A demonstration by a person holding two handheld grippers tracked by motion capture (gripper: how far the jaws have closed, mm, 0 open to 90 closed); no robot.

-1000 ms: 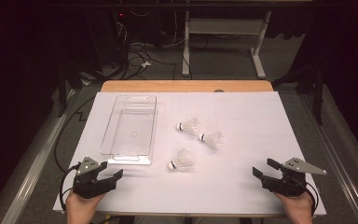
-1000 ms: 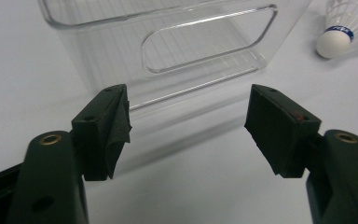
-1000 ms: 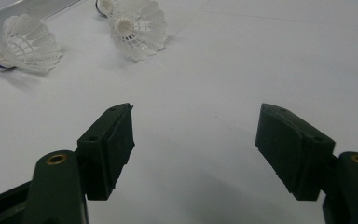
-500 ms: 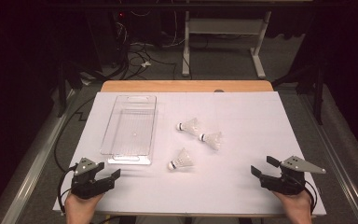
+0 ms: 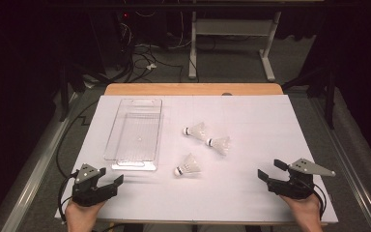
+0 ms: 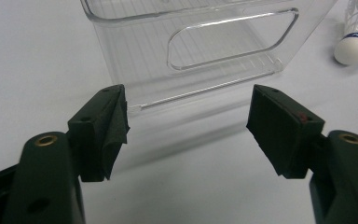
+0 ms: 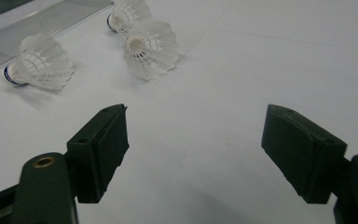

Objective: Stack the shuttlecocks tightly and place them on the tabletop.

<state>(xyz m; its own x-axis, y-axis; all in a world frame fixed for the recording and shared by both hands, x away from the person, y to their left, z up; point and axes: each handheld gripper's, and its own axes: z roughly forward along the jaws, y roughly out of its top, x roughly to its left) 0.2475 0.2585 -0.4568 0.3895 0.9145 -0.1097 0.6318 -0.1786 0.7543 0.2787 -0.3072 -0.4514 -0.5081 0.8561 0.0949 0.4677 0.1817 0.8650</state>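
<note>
Three white shuttlecocks lie on the white table cover: one nearest me (image 5: 188,166), one in the middle (image 5: 219,144) and one farther back (image 5: 195,130). A clear plastic bin (image 5: 135,133) stands left of them, empty. My left gripper (image 5: 110,184) rests open at the front left, just short of the bin's near end wall (image 6: 186,51), with a shuttlecock's cork (image 6: 352,48) off to its right. My right gripper (image 5: 268,171) sits open at the front right. Ahead of its jaws lie the near shuttlecock (image 7: 39,63) and two others (image 7: 150,46) (image 7: 127,11).
The white cover (image 5: 251,116) spans most of a wooden table whose far edge (image 5: 193,89) shows. Beyond it a dark floor holds cables and a white desk frame (image 5: 232,29). A person's hands hold both grippers at the table's front edge.
</note>
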